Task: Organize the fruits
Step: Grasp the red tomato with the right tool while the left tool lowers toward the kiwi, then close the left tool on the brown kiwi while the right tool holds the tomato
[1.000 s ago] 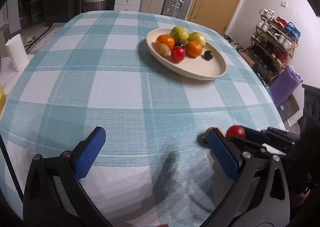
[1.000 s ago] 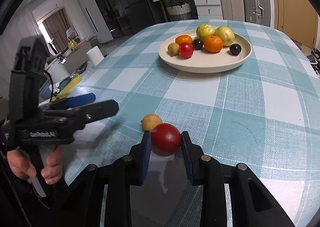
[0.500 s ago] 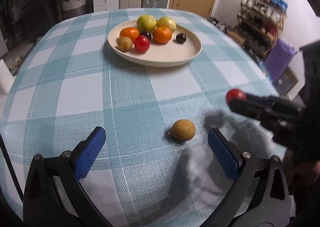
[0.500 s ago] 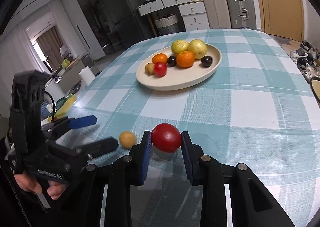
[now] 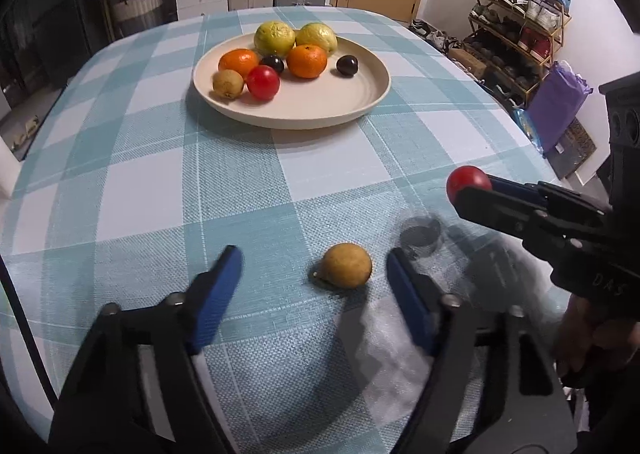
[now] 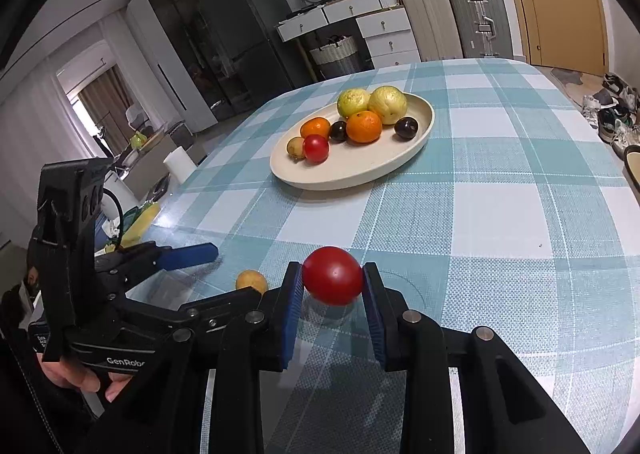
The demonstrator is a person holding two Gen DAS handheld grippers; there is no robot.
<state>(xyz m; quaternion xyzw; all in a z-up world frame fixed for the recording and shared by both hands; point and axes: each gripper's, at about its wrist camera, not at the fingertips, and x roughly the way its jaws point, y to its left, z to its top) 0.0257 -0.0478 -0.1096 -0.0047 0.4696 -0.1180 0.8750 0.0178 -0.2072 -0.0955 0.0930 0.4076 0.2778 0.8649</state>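
Observation:
A small yellow-brown fruit (image 5: 346,265) lies on the checked tablecloth between the blue pads of my left gripper (image 5: 314,268). The jaws are closing around it; the pads stand clear of it on both sides. The same fruit (image 6: 251,281) shows beside the left gripper (image 6: 224,270) in the right wrist view. My right gripper (image 6: 333,286) is shut on a red tomato (image 6: 332,275), held above the cloth; that tomato (image 5: 468,183) appears at the right of the left wrist view. A cream plate (image 5: 360,94) farther back holds several fruits.
The plate (image 6: 412,150) sits mid-table with oranges, yellow-green guavas, dark plums, a tomato and a brown fruit. A shoe rack (image 5: 520,26) and purple bag (image 5: 558,102) stand past the right table edge. A white roll (image 6: 178,162) stands at the left.
The left gripper swung right until the yellow-brown fruit lay between its pads, and its jaws have narrowed. The right gripper carried the tomato a little rightward, still clamped.

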